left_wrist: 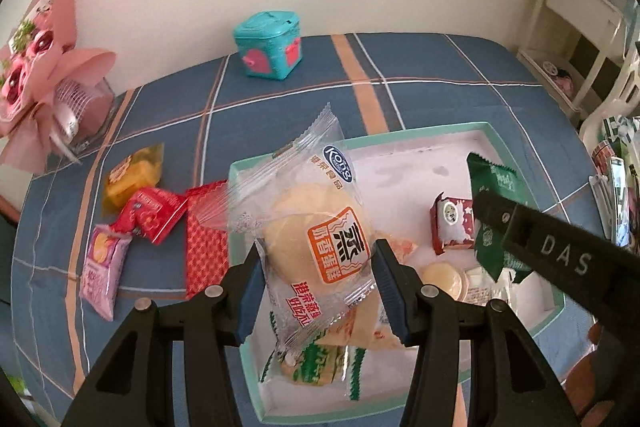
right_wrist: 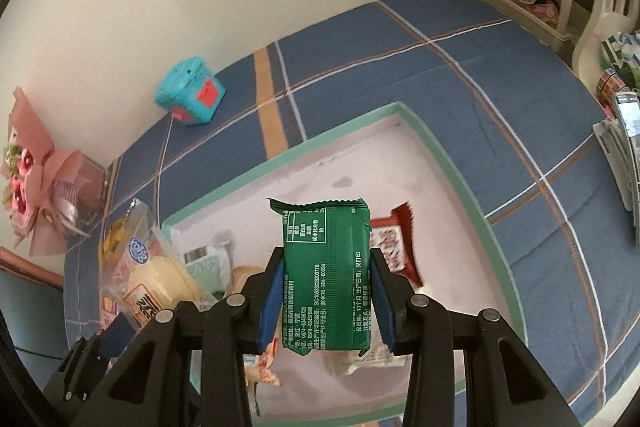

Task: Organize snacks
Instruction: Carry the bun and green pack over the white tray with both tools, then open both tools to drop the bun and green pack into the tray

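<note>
My left gripper is shut on a clear-wrapped steamed cake packet with an orange label, held above the white tray with a green rim. The same cake shows at the lower left of the right wrist view. My right gripper is shut on a dark green snack packet, also over the tray; that packet hangs at the right in the left wrist view. Several snacks lie in the tray, among them a red-and-white packet and a round pale cake.
On the blue plaid cloth left of the tray lie a yellow packet, a red packet, a pink packet and a red patterned packet. A teal box stands by the wall, a pink bouquet far left, white shelves at right.
</note>
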Tool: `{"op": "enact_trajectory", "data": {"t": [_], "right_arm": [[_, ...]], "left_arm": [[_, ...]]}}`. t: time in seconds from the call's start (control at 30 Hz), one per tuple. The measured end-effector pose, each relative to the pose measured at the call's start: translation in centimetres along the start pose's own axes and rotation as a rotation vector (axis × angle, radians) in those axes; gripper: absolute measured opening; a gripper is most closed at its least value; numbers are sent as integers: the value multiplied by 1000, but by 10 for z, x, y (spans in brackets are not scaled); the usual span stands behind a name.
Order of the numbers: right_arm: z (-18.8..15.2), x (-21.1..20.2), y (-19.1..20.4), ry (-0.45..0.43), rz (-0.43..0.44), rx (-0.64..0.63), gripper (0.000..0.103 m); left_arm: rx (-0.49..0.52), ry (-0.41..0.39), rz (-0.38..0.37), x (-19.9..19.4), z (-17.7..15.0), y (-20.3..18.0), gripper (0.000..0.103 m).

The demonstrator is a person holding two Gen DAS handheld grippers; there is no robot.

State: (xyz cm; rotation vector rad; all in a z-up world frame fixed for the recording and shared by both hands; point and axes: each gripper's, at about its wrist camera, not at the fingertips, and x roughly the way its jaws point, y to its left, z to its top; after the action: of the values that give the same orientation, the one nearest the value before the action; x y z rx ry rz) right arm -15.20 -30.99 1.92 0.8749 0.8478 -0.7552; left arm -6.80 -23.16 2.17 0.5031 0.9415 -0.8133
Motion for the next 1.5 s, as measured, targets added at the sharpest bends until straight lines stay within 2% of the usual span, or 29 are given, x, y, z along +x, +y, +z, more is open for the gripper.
{"op": "enact_trajectory", "data": {"t": [0.17,0.6,0.87,1.33,1.5], "right_arm": [[10,4,1,-51,-5,-14,43],[28,22,1,-162,33,-41,43],[32,38,5,-170,5,-72,43],[28,62,6,-109,-38,-92,43],[30,57,7,-97,-49,-87,48]], "left_arm": [[2,-5,-36,11,5,-2,54],[48,-88,-56,34,19,-10,54],[85,-117,-71,42,20,-19,54],[86,-63,-69,59,19,-19,56],[61,-54,-79,52,22,-13,68]]}}
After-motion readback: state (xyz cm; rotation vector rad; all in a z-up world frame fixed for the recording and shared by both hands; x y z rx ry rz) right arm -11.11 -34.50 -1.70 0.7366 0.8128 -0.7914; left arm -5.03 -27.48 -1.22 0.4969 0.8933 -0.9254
